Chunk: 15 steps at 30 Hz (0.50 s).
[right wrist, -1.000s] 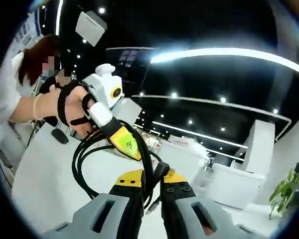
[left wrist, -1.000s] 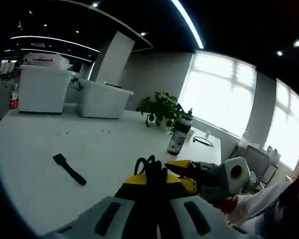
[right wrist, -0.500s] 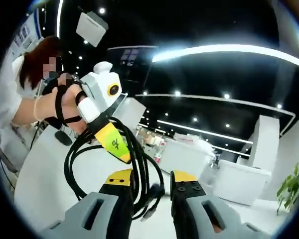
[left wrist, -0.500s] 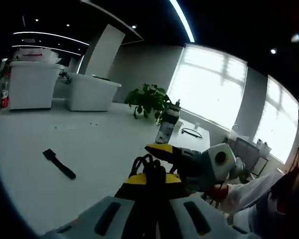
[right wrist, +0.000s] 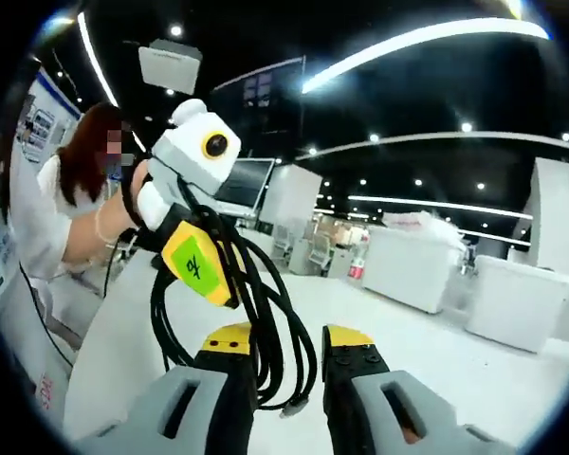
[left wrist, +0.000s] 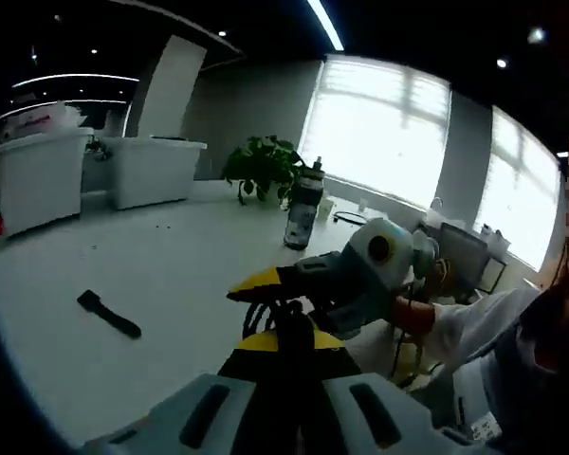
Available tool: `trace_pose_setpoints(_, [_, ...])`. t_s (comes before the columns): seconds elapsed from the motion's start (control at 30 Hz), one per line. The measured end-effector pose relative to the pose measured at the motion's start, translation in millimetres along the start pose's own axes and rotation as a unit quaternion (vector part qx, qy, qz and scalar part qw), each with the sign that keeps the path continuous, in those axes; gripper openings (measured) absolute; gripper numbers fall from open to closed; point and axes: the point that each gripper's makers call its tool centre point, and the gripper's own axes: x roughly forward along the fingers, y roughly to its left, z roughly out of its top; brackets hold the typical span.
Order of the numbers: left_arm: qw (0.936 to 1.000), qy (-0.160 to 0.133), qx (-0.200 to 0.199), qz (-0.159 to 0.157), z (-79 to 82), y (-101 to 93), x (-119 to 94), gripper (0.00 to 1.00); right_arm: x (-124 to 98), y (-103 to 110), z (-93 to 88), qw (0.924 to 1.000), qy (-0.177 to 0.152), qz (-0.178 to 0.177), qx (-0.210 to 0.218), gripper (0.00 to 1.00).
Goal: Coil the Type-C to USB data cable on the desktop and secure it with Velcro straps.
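The black data cable hangs as a coil of several loops above the white desktop. My left gripper is shut on the coil; in the right gripper view the left gripper holds the loops from above. My right gripper is open, its yellow-tipped jaws standing on either side of the lower part of the coil, where a cable plug dangles. The right gripper reaches in from the right in the left gripper view, just over the cable. A black Velcro strap lies flat on the desktop to the left.
A bottle, a potted plant and white bins stand at the far side of the desktop. A person is at the left, a sleeve at the right. More white tables are behind.
The right gripper's jaws, shut on the cable one second ago, have opened and stay open around the coil. The left gripper keeps its hold; both views have shifted and rolled.
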Motion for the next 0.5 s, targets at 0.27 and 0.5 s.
trace_pose_setpoints(0.27, [0.9976, -0.047, 0.019, 0.047, 4.0, 13.5, -3, 0.06, 2, -13, 4.9, 0.9894, 0.050, -0.067, -0.119, 0.05])
trace_pose_setpoints(0.5, [0.9723, -0.117, 0.151, 0.135, 24.5, 23.2, -12, 0.27, -6, -22, 30.0, 0.9537, 0.083, -0.124, -0.261, 0.04])
